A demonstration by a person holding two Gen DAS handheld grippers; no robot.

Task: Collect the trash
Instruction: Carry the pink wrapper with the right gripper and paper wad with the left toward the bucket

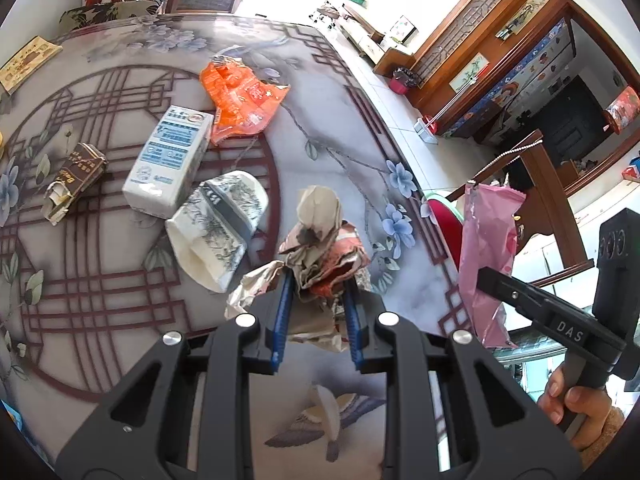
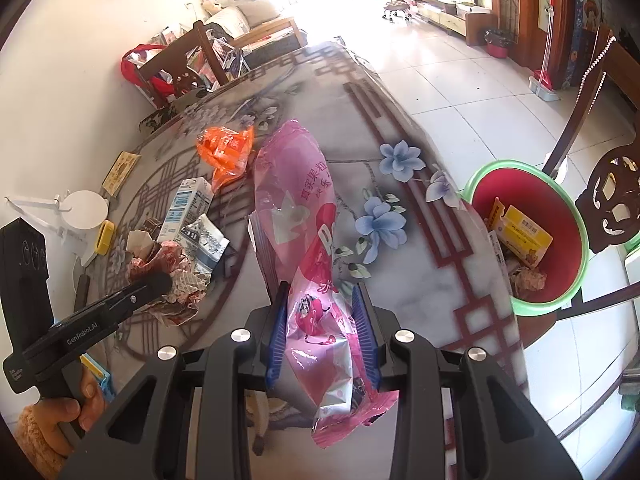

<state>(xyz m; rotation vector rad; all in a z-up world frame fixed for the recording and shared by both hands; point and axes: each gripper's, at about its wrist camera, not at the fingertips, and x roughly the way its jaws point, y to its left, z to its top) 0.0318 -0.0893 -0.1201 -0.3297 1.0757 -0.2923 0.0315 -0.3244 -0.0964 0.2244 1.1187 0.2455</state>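
Note:
My left gripper (image 1: pixel 318 280) is shut on a crumpled paper wrapper (image 1: pixel 320 236) and holds it above the table. My right gripper (image 2: pixel 324 292) is shut on a long pink snack bag (image 2: pixel 304 216), which also shows in the left wrist view (image 1: pixel 486 232) near the table's right edge. A red bin with a green rim (image 2: pixel 576 216) stands on the floor beside the table, with a yellow box (image 2: pixel 524 236) and other trash inside. On the table lie an orange wrapper (image 1: pixel 240 96), a white-blue carton (image 1: pixel 170 156), a grey-white pack (image 1: pixel 218 224) and a brown box (image 1: pixel 76 180).
The round table has a flower-patterned cover (image 1: pixel 100 280). A yellow card (image 1: pixel 28 62) lies at its far left. A white round stand (image 2: pixel 86 208) and a yellow item (image 2: pixel 105 236) sit near the left edge. Wooden chairs (image 2: pixel 616 196) stand around it.

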